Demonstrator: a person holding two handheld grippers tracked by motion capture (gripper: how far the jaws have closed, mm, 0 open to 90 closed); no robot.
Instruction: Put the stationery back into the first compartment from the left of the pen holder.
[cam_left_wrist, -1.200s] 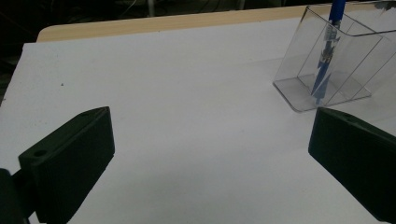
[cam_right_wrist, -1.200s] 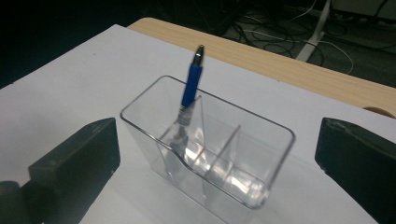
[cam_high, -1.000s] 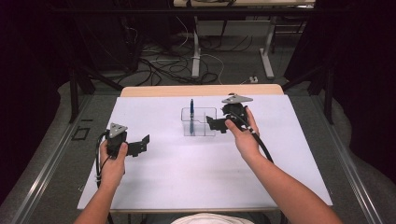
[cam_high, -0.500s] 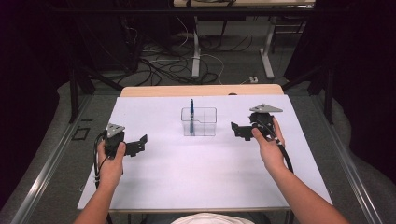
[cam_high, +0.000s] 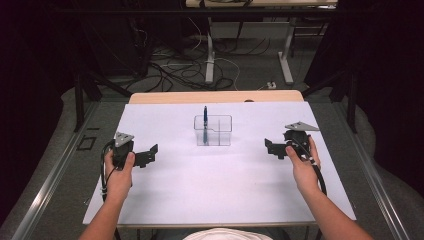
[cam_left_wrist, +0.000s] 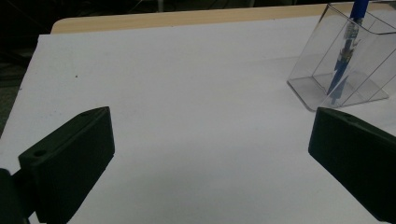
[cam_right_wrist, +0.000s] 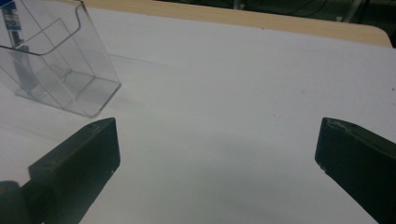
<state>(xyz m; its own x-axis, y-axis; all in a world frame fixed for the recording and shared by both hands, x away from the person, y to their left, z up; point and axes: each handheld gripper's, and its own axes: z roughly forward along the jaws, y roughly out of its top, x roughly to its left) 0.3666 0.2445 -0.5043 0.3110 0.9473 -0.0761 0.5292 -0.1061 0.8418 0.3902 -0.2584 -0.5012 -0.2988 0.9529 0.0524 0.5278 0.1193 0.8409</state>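
A clear plastic holder (cam_high: 213, 131) stands near the middle of the white table top, with a blue pen (cam_high: 205, 117) upright in its left compartment. The same holder (cam_left_wrist: 343, 60) and pen (cam_left_wrist: 345, 46) appear at the upper right of the left gripper view, and the holder (cam_right_wrist: 51, 60) sits at the upper left of the right gripper view. My left gripper (cam_high: 150, 155) rests open at the table's left, nothing between its jaws. My right gripper (cam_high: 272, 148) is open at the right, empty, well apart from the holder.
The white sheet (cam_high: 220, 185) covers the table, with a wooden edge (cam_high: 215, 96) at the far side. Cables and desk legs (cam_high: 210, 55) lie on the floor beyond. Metal rails run along both sides of the table.
My right gripper has drawn back from the holder to the right and toward the near side. The left gripper has stayed in place. The pen stays in the holder.
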